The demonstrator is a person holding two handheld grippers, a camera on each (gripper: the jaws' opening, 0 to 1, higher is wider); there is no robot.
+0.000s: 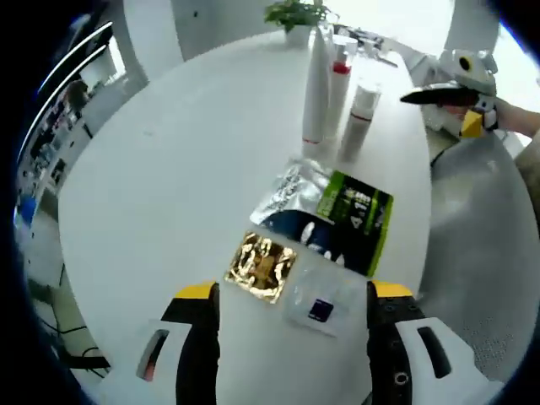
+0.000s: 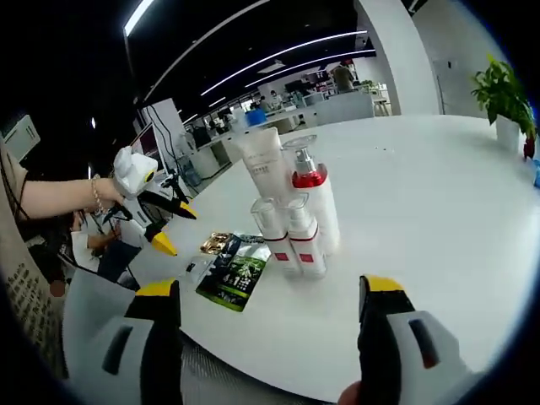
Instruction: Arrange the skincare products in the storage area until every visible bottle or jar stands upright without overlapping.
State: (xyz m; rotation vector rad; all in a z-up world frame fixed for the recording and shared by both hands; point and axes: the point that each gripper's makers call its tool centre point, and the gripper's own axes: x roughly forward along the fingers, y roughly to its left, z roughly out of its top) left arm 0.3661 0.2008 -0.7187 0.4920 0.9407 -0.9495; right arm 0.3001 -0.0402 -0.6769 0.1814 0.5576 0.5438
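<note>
Left tool (image 1: 291, 308) wide open (empty), right tool (image 2: 268, 305) likewise

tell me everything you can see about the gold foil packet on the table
The gold foil packet is a small, roughly square sachet of shiny, crinkled metallic foil with brownish reflections. It lies flat on the white table, just ahead of the left gripper, whose jaws stand open and clear of it. One edge meets a clear packet with a purple label; a silver pouch lies just beyond.
</note>
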